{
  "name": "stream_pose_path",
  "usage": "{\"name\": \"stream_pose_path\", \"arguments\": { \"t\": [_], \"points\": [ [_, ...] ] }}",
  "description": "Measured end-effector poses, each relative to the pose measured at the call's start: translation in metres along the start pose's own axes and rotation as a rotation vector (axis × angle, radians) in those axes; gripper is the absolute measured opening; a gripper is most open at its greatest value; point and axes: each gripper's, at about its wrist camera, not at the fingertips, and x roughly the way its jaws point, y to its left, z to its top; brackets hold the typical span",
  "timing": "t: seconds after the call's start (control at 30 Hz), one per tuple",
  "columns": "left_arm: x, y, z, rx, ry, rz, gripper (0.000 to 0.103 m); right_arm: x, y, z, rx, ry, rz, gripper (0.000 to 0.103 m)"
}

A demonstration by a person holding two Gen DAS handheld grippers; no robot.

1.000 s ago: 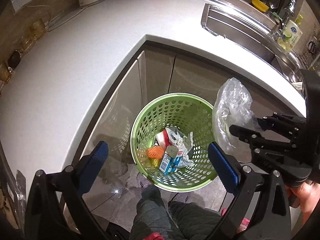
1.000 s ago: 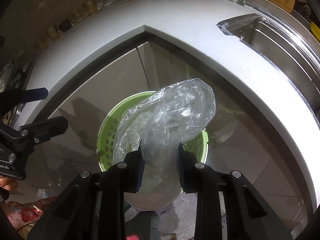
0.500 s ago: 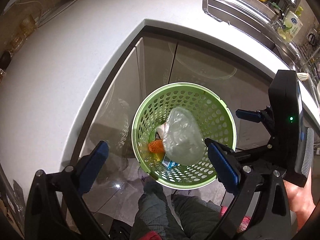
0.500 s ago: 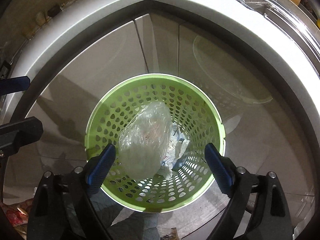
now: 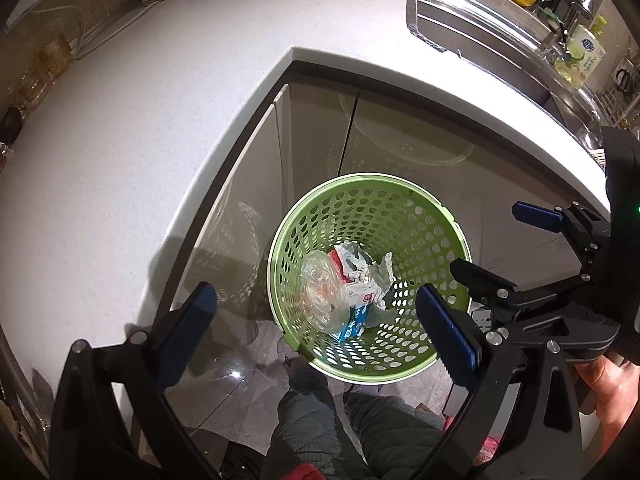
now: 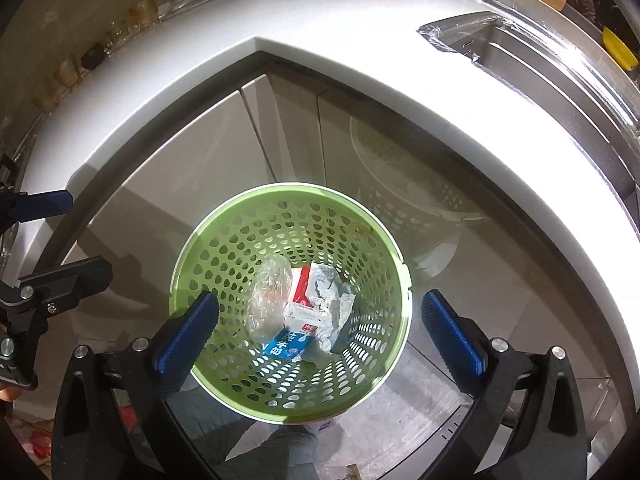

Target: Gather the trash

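Observation:
A green perforated trash basket (image 5: 420, 224) (image 6: 240, 248) stands on the floor below the counter corner. Inside lie a clear plastic bag (image 5: 320, 292) (image 6: 269, 298), a blue and white milk carton (image 5: 356, 316) (image 6: 294, 340) and crumpled white paper (image 5: 376, 272) (image 6: 334, 300). My left gripper (image 5: 316, 324) is open and empty above the basket. My right gripper (image 6: 320, 330) is open and empty above the basket; it also shows in the left wrist view (image 5: 508, 240) at the right.
A white L-shaped counter (image 5: 140, 120) (image 6: 360, 48) wraps around the basket, with glossy cabinet doors (image 5: 320, 136) below. A steel sink (image 5: 480, 28) (image 6: 540, 72) lies to the right. Appliances stand along the back wall. The person's legs (image 5: 316, 420) are under the grippers.
My right gripper opened and let go of the clear plastic bag. The bag fell into the basket and settled on the other trash. Both grippers rose slightly.

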Motion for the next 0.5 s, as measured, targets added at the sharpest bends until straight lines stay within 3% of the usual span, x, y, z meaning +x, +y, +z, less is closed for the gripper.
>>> {"name": "stream_pose_path", "arguments": {
  "t": [0.27, 0.5],
  "points": [
    [-0.024, -0.012, 0.001, -0.026, -0.060, 0.038, 0.095, -0.024, -0.007, 0.000, 0.006, -0.045, -0.013, 0.101],
    [-0.068, -0.024, 0.001, -0.077, -0.160, 0.113, 0.095, -0.062, -0.009, 0.006, -0.005, -0.105, 0.003, 0.101]
  ]
}}
